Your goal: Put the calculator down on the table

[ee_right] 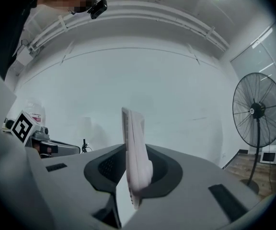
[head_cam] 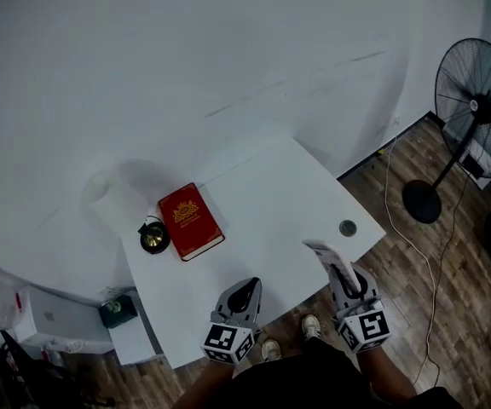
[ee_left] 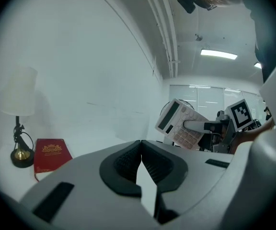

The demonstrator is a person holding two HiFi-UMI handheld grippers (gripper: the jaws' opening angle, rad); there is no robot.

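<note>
Smooth matt white table (head_cam: 262,203), glossy red book (head_cam: 191,221), wood-plank floor (head_cam: 467,271), pale plastic calculator (ee_left: 181,123)

The calculator (ee_left: 178,123) is slim and pale, with a dark display strip at its far end and rows of light keys below it. Its keyed end is clamped between the fingers of the right gripper (head_cam: 339,271). It stands on edge, tilted, clear of the worktop (head_cam: 262,194) and over the near right corner.
</note>
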